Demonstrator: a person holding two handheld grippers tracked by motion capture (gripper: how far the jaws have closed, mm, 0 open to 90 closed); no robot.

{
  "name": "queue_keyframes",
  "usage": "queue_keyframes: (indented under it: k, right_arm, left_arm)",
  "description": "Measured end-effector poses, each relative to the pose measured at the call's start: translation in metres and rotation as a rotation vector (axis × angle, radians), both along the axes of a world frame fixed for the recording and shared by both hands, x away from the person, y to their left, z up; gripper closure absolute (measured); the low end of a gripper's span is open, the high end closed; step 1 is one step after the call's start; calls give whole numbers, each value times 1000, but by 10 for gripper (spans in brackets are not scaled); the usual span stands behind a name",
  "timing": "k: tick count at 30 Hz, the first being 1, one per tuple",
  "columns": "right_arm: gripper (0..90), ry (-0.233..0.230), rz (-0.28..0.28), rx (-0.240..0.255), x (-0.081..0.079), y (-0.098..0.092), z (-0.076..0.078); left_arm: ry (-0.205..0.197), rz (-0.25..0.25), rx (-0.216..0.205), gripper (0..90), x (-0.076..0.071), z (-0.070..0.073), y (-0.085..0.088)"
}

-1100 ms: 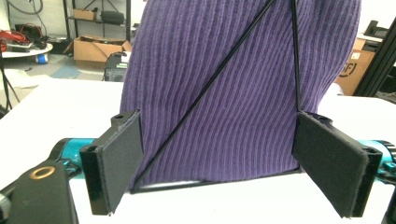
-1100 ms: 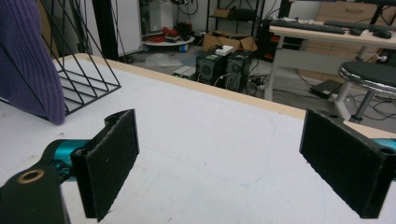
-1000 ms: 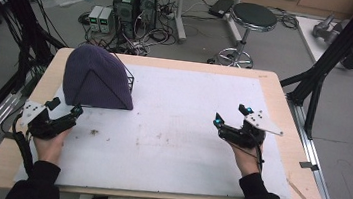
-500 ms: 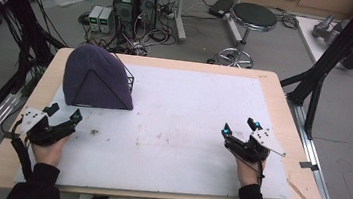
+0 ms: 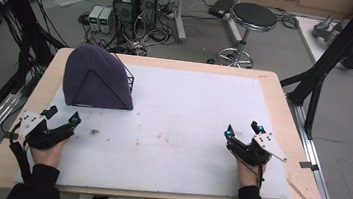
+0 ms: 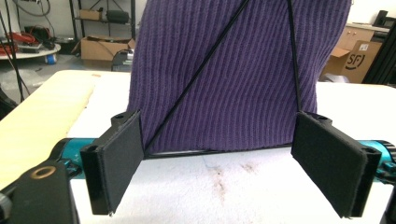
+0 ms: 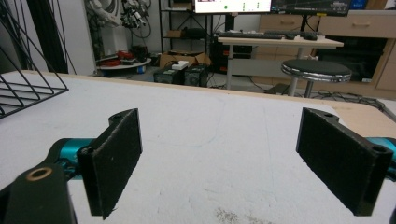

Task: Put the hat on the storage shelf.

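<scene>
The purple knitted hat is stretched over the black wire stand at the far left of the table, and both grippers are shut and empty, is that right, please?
Not quite: both are open. The purple knitted hat does sit over the black wire stand at the far left, but the left gripper and right gripper hold their jaws wide apart with nothing between, as each gripper view shows.

One purple knitted hat (image 5: 95,77) on one wire rack (image 5: 128,76), one white mat (image 5: 176,129), two hand-held grippers: left (image 5: 63,116), right (image 5: 243,129).
</scene>
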State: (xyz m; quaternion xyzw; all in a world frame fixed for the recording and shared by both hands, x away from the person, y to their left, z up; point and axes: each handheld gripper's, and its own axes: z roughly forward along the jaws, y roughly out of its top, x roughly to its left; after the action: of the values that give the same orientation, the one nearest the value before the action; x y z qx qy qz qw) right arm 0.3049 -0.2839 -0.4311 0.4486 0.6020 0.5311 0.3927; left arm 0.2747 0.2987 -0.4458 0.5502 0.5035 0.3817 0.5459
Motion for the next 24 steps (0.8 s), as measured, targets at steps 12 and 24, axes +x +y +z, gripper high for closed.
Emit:
queue_keyframes:
  k: [12, 24]
  right_arm:
    - [135, 3, 2, 6, -1, -2, -1]
    - [135, 4, -3, 8, 0, -3, -2]
  left_arm:
    - [-2, 3, -18, 176, -2, -1, 2]
    - [5, 2, -29, 177, -1, -2, 3]
